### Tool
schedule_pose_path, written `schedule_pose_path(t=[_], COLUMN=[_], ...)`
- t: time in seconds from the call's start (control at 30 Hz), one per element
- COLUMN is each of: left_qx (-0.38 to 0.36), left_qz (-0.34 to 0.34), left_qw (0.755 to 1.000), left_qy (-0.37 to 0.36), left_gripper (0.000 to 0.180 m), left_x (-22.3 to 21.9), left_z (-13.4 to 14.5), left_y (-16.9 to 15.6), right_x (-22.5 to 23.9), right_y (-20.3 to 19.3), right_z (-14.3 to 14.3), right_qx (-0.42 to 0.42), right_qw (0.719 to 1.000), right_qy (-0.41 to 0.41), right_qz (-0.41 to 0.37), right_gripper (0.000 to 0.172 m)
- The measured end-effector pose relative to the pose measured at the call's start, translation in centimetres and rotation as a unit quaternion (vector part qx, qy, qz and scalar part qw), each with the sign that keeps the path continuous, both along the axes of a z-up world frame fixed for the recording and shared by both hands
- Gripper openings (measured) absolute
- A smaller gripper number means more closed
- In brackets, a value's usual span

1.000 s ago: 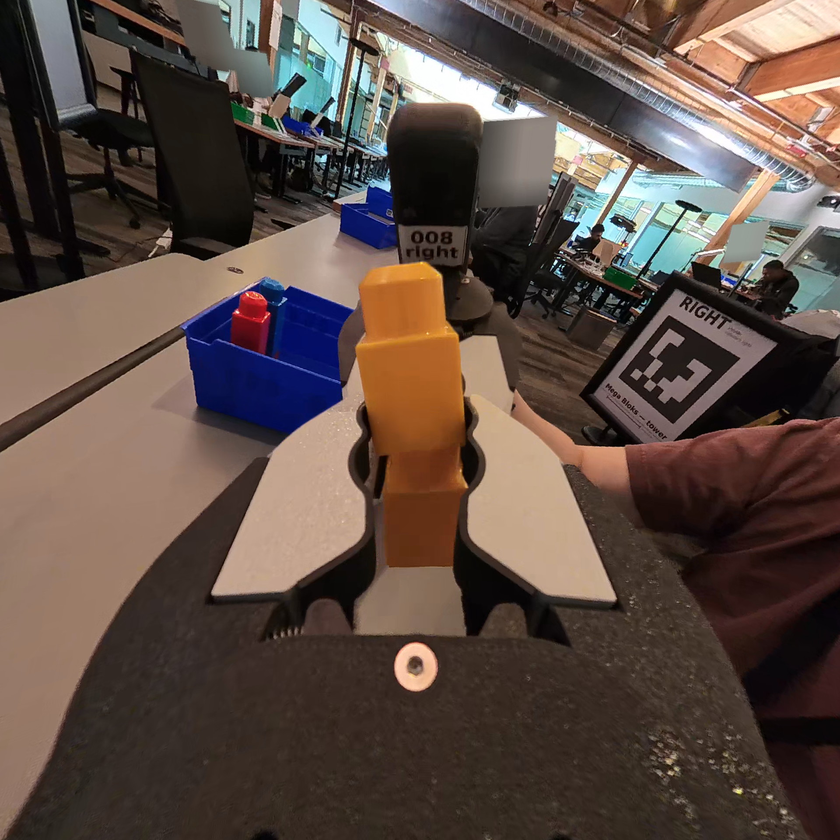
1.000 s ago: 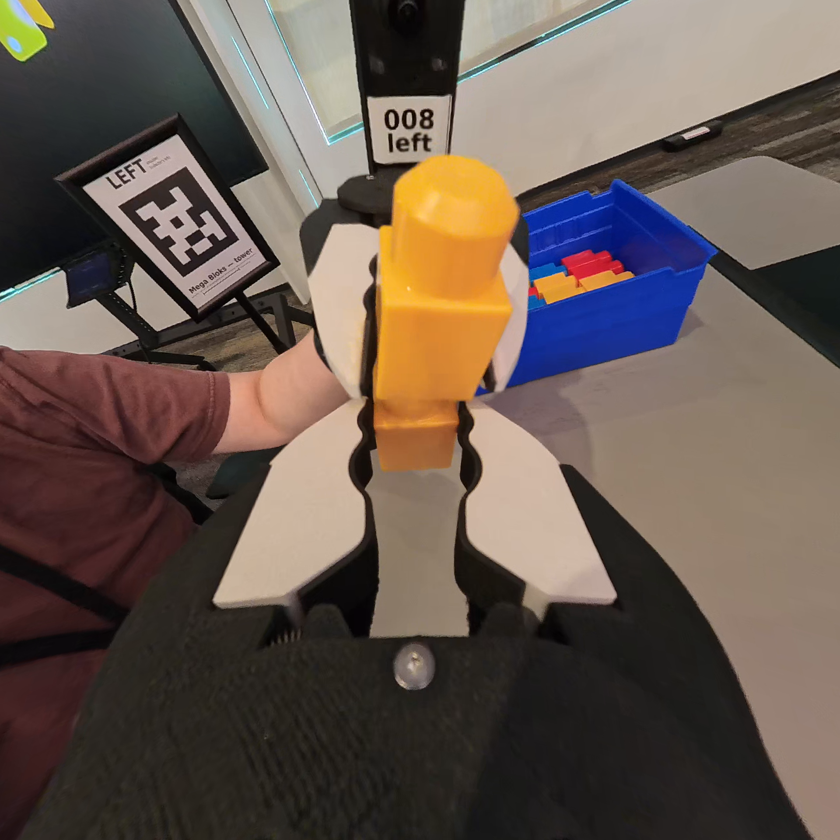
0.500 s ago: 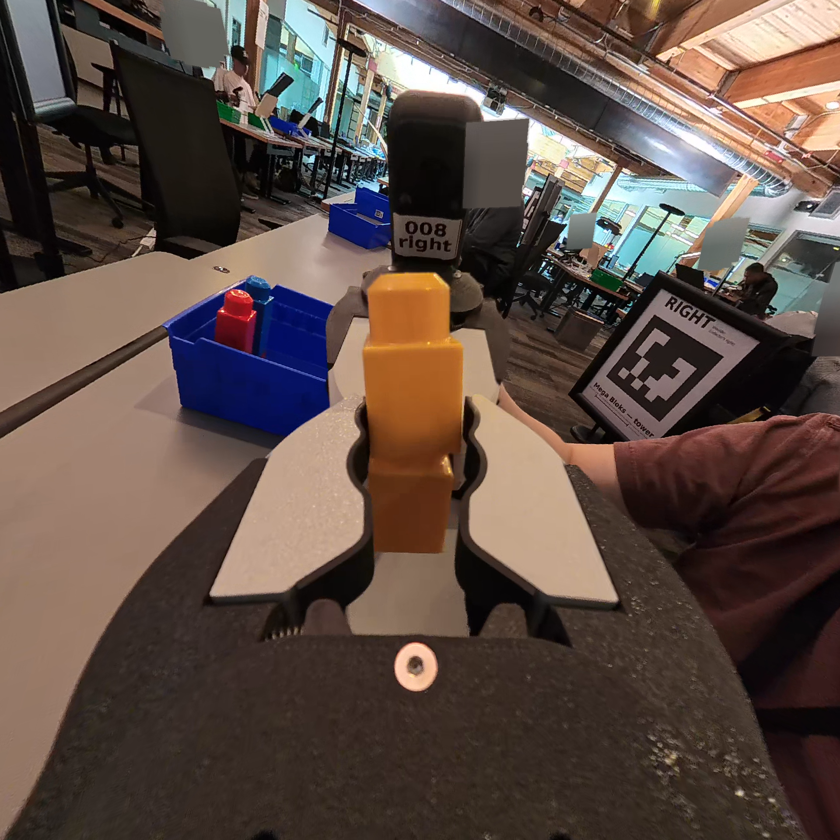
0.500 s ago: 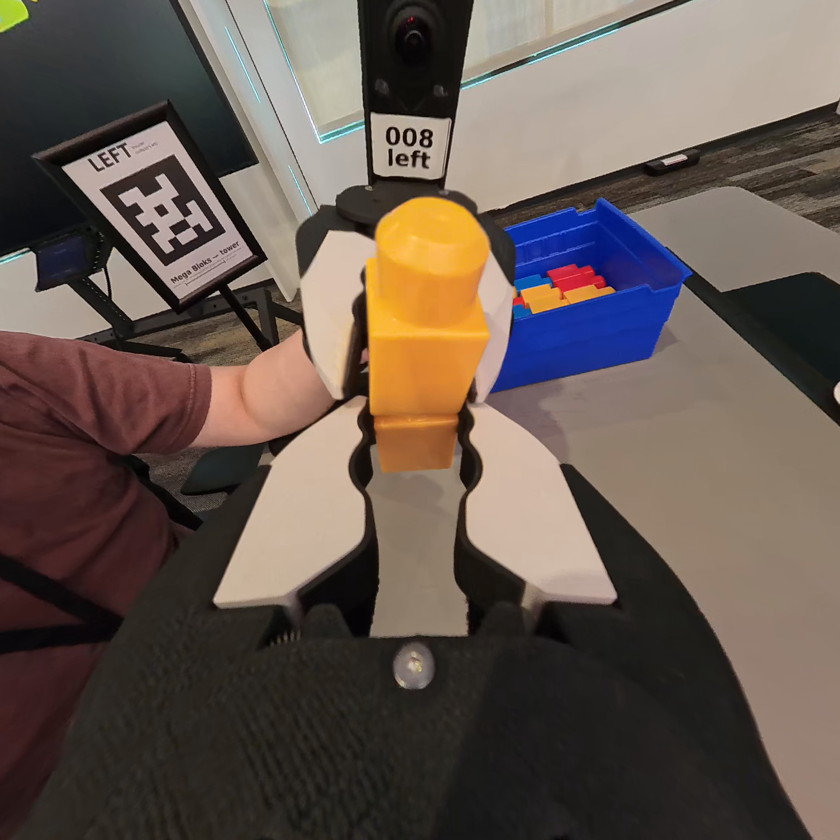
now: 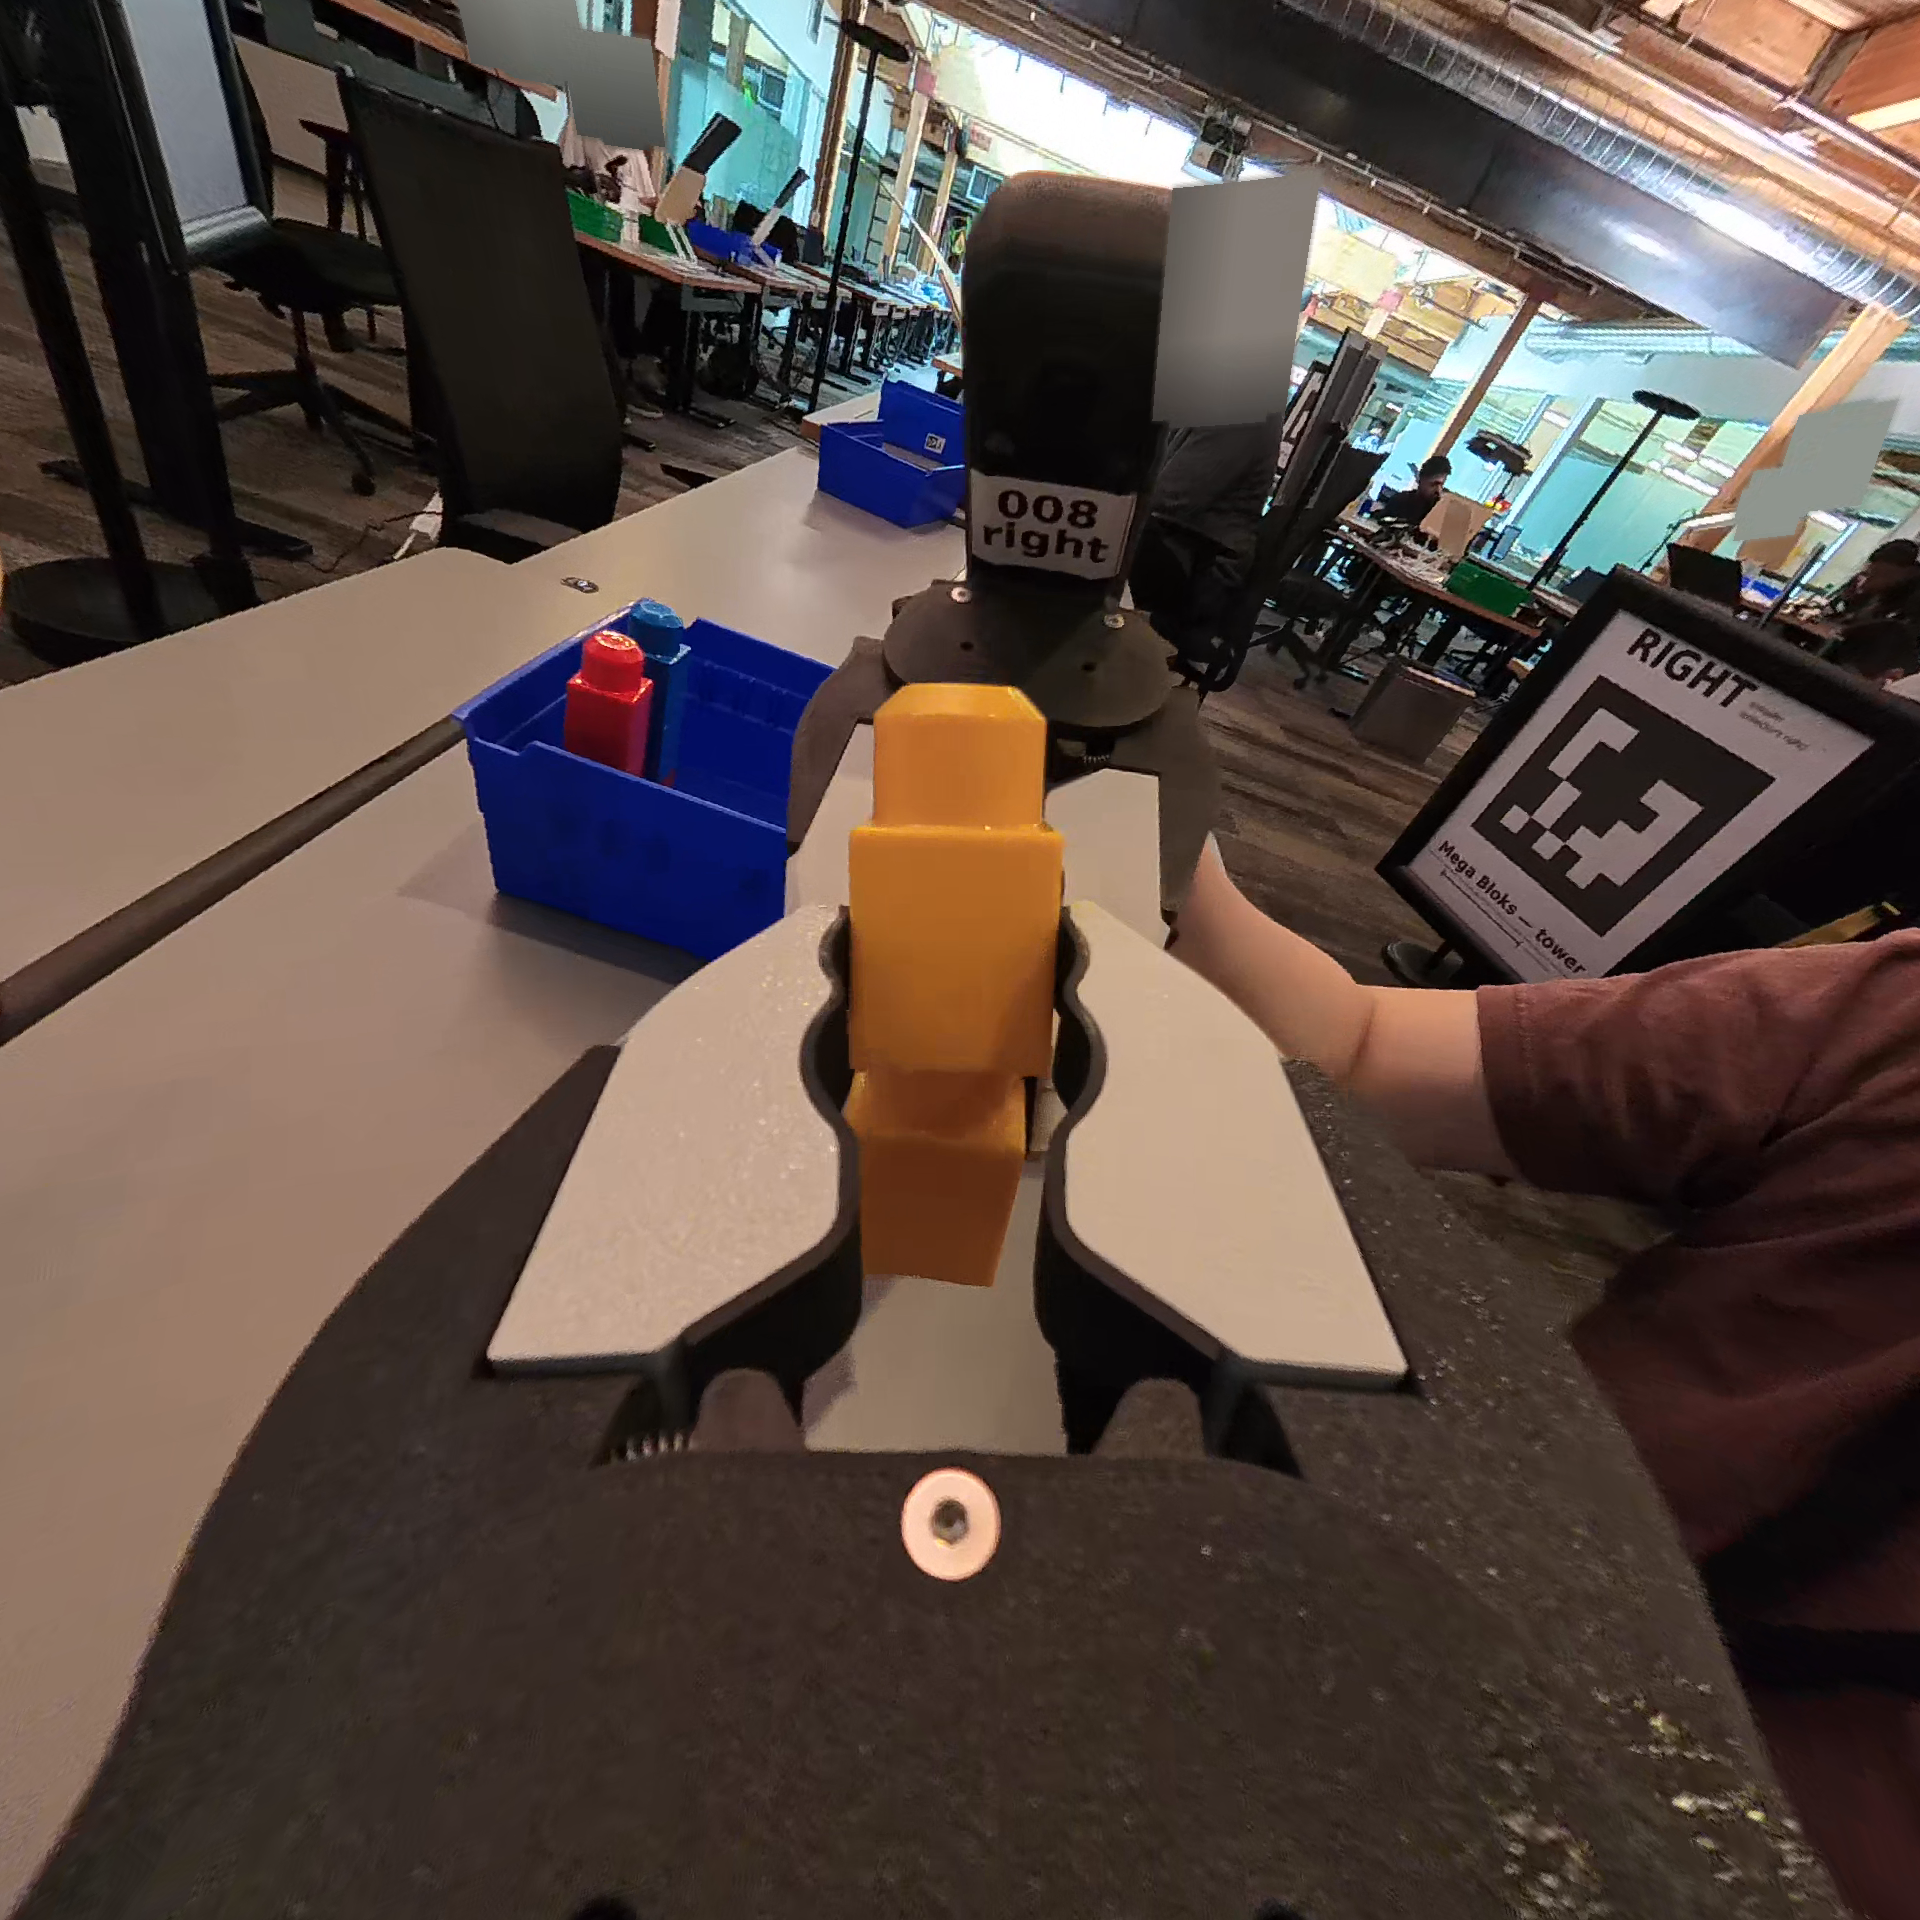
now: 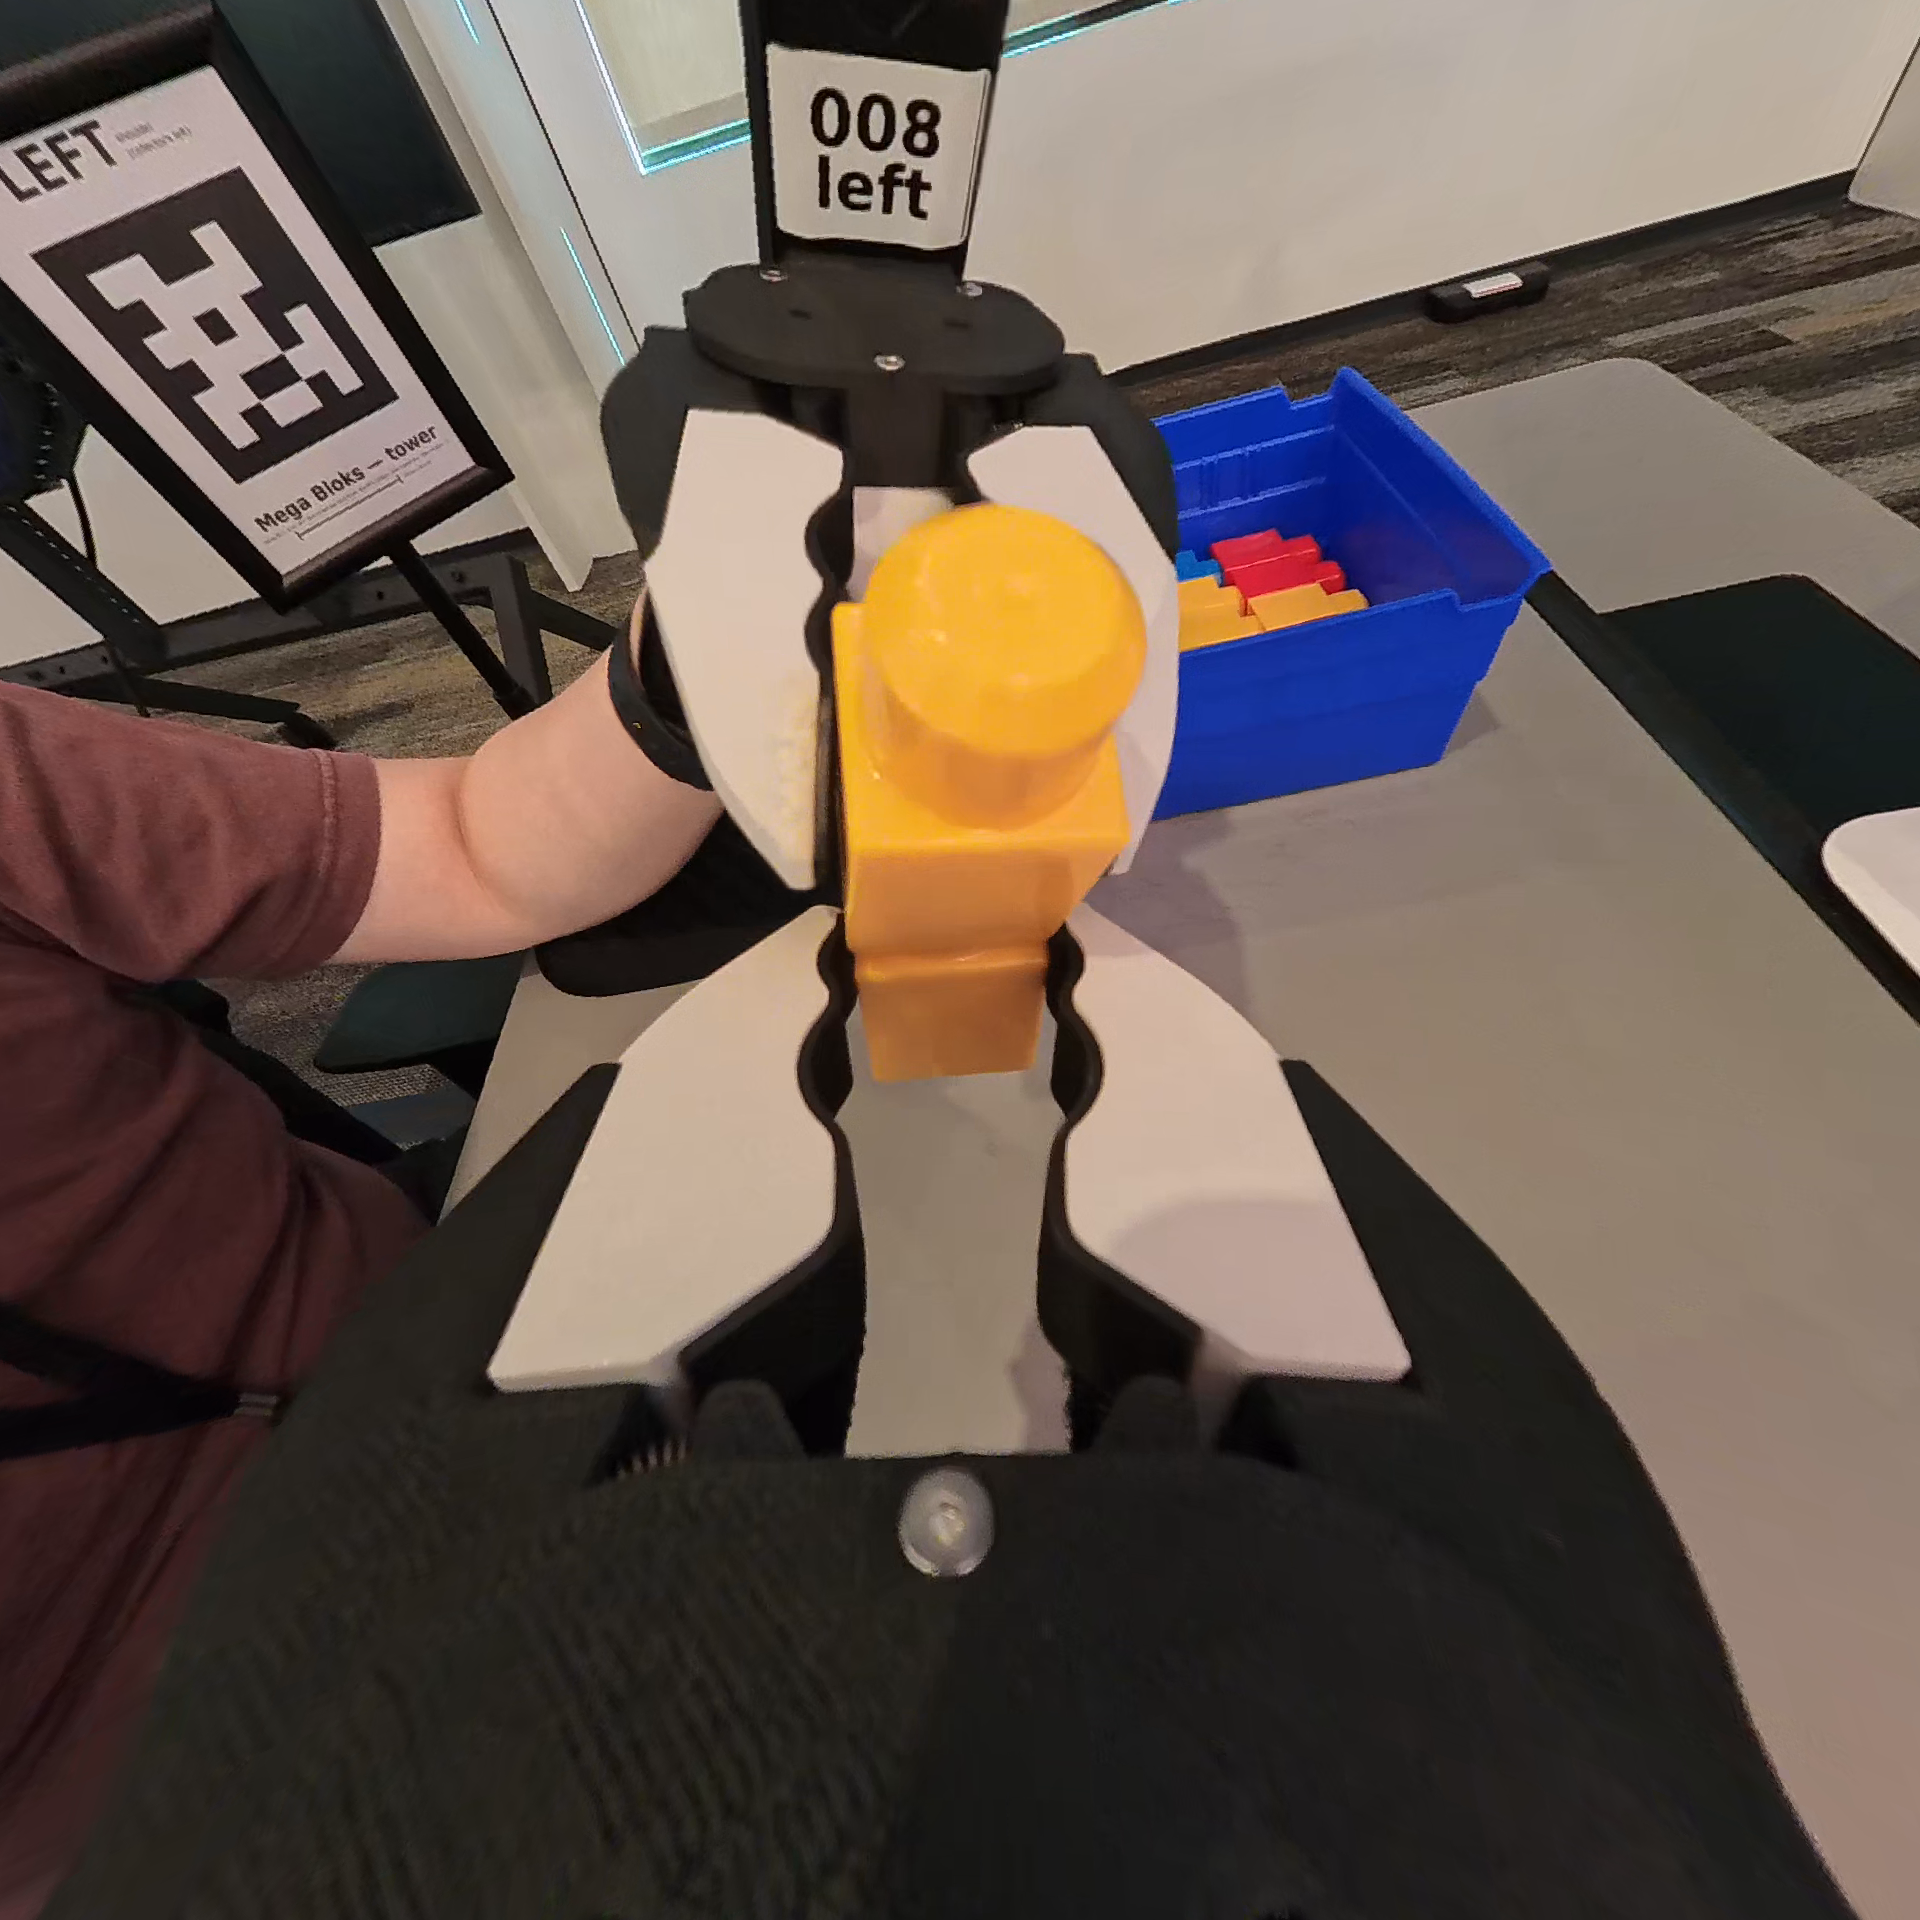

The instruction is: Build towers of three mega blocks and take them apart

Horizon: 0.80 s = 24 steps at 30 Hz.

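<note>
Tools (image 5: 951,997) (image 6: 951,997) | both still clamp yellow blocks (image 5: 951,935) | stack now tilted, left tool nearer

2 grippers (image 5: 954,966) (image 6: 951,987), 2 joined yellow blocks (image 5: 951,935), 3 blue bins (image 5: 634,821), 2 framed marker signs (image 5: 1642,800), 1 red block (image 5: 606,701)

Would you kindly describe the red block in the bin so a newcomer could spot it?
On the grey table, left of the grippers, sits a blue bin. The red block stands upright inside against a blue block, the bin's only red piece.
</note>
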<state>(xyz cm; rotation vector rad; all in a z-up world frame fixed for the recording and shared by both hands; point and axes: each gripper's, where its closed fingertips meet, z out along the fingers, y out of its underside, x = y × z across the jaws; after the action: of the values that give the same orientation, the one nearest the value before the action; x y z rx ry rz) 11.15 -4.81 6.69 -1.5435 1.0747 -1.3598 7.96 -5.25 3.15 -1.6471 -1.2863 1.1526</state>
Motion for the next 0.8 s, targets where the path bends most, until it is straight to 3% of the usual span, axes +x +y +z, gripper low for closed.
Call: schedule_pose_path(t=[0.3, 0.8], left_qx=[-0.009, -0.031], left_qz=[-0.009, 0.016], left_qw=[1.000, 0.995], left_qy=[-0.008, -0.095], left_gripper=[0.036, 0.036], left_x=[-0.2, -0.2], left_z=[0.1, 1.3], left_y=[-0.1, 1.2], right_x=[0.5, 0.6], right_y=[0.0, 1.3], right_z=[0.9, 2.3], right_qx=[-0.016, -0.025], right_qw=[0.999, 0.992], right_qy=[0.037, 0.125], right_qz=[0.012, -0.005], right_gripper=[0.036, 0.036])
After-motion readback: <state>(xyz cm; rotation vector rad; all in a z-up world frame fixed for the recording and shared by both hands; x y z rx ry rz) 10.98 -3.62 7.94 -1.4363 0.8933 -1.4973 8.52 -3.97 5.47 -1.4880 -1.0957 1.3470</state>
